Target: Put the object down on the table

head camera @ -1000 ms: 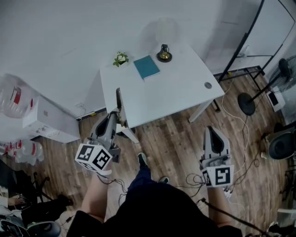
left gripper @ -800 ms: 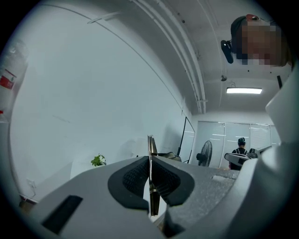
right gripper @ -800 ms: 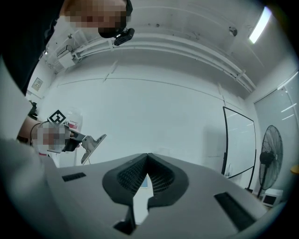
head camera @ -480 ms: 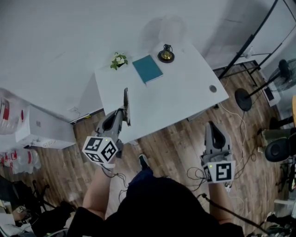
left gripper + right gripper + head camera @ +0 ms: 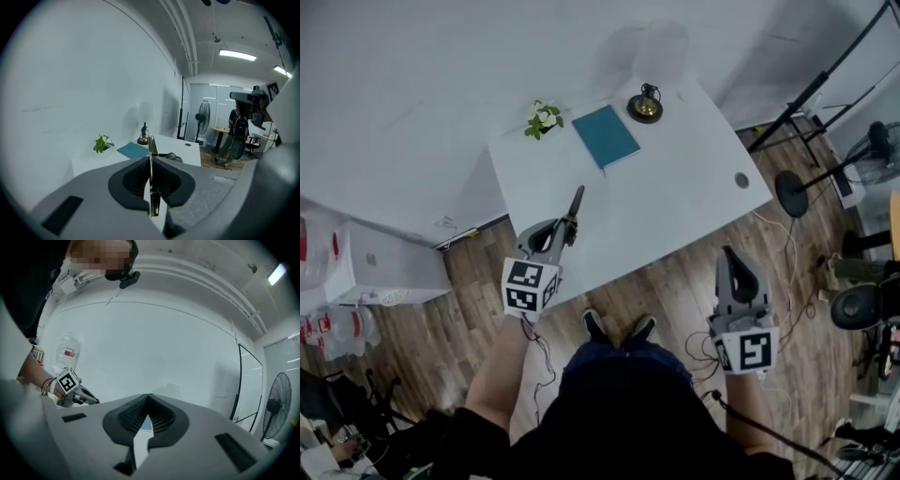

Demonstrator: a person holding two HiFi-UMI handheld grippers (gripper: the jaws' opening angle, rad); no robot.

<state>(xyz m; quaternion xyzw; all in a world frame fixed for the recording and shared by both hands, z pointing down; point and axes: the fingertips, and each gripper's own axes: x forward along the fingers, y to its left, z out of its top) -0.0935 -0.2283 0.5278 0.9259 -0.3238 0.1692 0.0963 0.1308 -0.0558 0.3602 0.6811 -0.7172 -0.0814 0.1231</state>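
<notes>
Thin flat object (image 5: 577, 199), clamped in left gripper (image 5: 566, 229): seen edge-on, kind not discernible. Small brass item (image 5: 645, 105) on table (image 5: 684, 202): too small to identify. Floor fan (image 5: 876, 147): cut off at right edge. Bottles (image 5: 339, 334): cut off at left edge.

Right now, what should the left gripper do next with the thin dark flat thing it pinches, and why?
Probably lower it onto the white table: the left gripper is shut on the thin dark flat object, which seems to hang above the table's near edge.
</notes>
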